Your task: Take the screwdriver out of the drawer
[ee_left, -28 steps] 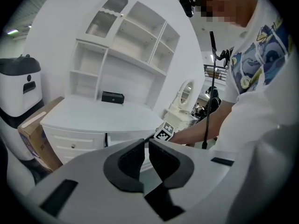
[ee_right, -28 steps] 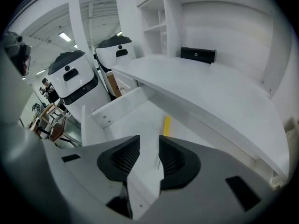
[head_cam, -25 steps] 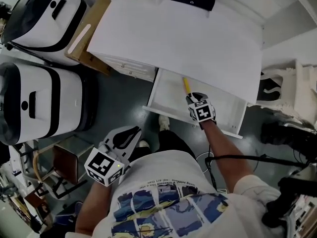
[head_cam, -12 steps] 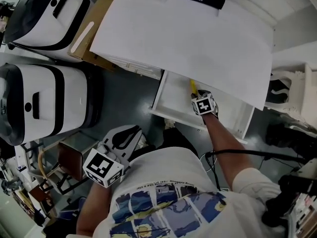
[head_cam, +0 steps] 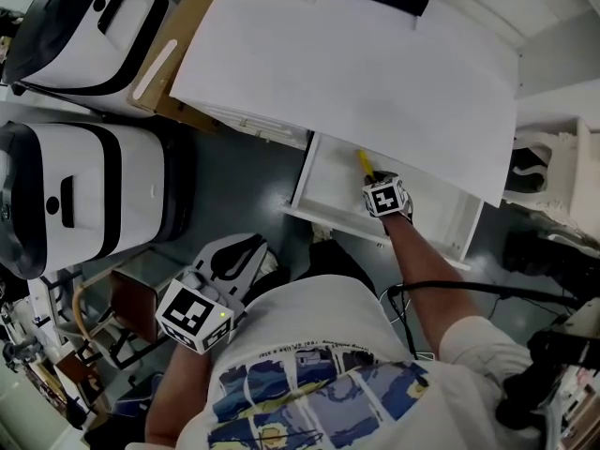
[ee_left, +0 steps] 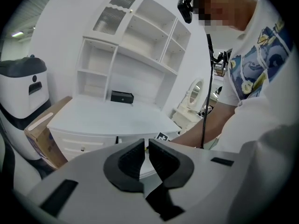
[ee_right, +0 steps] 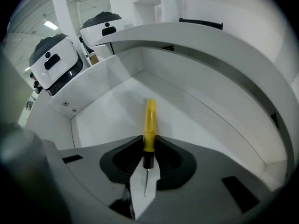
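The screwdriver [ee_right: 149,125] lies in the open white drawer [head_cam: 337,221] just under the front edge of the white desk top [head_cam: 356,64], right of centre in the head view. Its yellow handle points toward the drawer's back and its thin metal shaft toward the camera in the right gripper view.

The right gripper [ee_right: 148,146] points steeply down into the drawer. Its jaws have just been closing and now clamp the lower end of the yellow handle, one dark pad on each side. In the head view only the top of the handle shows above this gripper's marker cube [head_cam: 386,198].

The left gripper [head_cam: 246,249] hangs at lower left of the head view, well apart from the drawer. In its own view the jaws stand almost together, a thin slit between the pads, with nothing in it.

Each cube carries a black-and-white square pattern, not lettering. The line of print on the person's shirt [head_cam: 309,364] is too small to read. A small black box [ee_left: 122,97] sits at the back of the desk.
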Available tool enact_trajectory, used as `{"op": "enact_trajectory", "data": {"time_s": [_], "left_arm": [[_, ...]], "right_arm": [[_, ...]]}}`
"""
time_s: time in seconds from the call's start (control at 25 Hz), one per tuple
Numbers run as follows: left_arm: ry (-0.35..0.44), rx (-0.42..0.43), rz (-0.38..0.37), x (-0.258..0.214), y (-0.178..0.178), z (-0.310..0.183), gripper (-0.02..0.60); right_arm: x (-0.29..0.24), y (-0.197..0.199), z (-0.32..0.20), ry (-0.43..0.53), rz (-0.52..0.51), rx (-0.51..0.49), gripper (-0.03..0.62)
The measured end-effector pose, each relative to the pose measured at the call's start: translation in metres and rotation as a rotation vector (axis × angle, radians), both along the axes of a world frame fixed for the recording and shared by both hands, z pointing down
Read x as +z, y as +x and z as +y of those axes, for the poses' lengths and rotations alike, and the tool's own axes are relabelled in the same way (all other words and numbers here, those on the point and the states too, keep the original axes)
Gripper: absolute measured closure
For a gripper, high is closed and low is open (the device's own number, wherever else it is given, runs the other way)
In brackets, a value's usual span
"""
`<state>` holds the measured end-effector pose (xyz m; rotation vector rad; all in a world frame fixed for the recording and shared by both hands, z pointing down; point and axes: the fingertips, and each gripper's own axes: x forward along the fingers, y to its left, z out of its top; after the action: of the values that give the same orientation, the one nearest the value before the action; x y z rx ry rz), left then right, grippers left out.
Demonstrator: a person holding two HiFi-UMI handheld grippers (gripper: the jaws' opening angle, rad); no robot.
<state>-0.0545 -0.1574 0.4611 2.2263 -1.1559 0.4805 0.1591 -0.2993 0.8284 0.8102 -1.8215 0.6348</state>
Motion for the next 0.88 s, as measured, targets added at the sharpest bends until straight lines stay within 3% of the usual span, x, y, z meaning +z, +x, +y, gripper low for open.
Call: {"op": "enact_trajectory", "data": {"time_s": [0.48, 0.88], "left_arm": [[0.042, 0.01, 0.004, -0.008, -0.013, 0.007, 0.566], [0.097, 0.034, 0.04, -0.015, -0.02, 0.02, 0.566]], "right_arm": [[-0.013, 0.0, 0.003, -0.01, 0.023, 0.005, 0.5], [-0.055, -0.005, 0.013, 0.031, 0.027, -0.02, 0.5]]}}
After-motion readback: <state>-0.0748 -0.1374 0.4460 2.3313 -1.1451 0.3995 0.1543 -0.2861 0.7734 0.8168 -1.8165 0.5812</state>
